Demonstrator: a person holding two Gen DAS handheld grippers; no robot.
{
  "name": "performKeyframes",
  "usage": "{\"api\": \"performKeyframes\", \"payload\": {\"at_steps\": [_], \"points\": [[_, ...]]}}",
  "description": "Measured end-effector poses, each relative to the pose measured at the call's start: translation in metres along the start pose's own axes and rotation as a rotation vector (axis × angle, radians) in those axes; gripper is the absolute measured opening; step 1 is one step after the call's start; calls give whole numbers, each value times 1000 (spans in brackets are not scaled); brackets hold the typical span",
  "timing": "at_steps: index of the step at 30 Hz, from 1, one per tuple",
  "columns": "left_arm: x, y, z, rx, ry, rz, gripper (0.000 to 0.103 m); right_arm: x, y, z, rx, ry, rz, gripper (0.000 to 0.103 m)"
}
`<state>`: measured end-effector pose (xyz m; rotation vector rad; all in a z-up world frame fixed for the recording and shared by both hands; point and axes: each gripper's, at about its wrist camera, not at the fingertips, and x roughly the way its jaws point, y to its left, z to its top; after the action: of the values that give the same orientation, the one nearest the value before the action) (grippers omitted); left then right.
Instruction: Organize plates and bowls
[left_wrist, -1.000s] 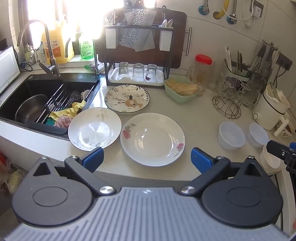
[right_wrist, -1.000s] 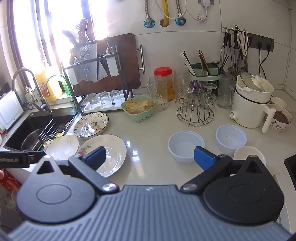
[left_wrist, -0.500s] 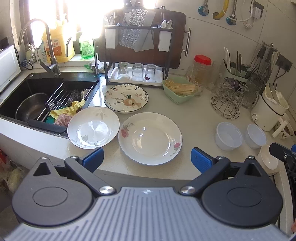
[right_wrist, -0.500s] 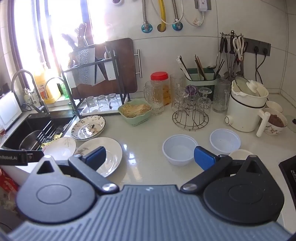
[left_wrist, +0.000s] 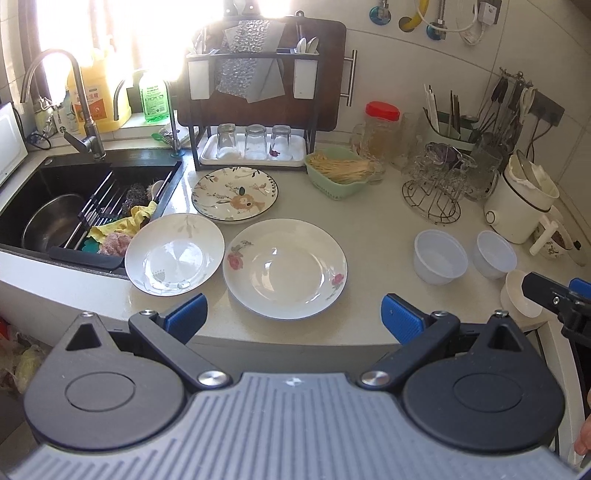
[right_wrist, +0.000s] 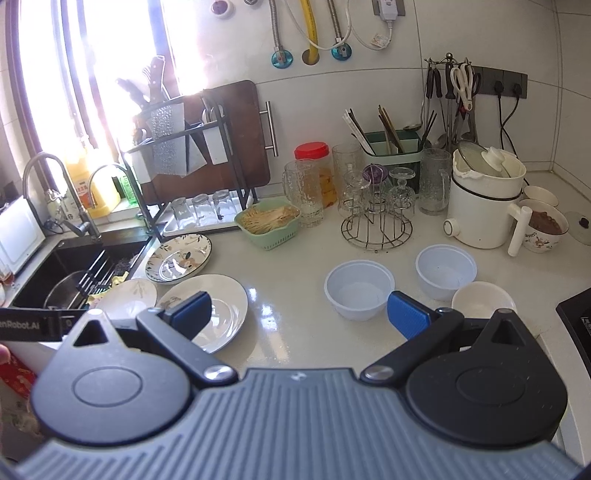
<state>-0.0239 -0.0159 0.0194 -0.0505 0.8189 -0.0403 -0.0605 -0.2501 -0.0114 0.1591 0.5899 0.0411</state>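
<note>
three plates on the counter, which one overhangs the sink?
The plain white plate with faint leaf sprigs, leftmost; its left rim sits over the sink edge. The rose plate and deer plate lie wholly on the counter.

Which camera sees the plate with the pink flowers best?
The left wrist view. There the pink-flower plate lies whole and unblocked on the counter, both flowers showing. In the right wrist view the same plate is smaller, and the right tool hides part of it with one finger.

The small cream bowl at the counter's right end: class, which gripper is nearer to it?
Right. The right gripper hangs open just in front of the small cream bowl; the left gripper, also open, faces the rose plate, further left.
</note>
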Motion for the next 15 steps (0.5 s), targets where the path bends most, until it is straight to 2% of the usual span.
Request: {"api": "performKeyframes", "payload": {"at_steps": [15], "points": [[-12,-2,3,-16,5,-16,102,-10,-4,0,9,-13,11,103]]}}
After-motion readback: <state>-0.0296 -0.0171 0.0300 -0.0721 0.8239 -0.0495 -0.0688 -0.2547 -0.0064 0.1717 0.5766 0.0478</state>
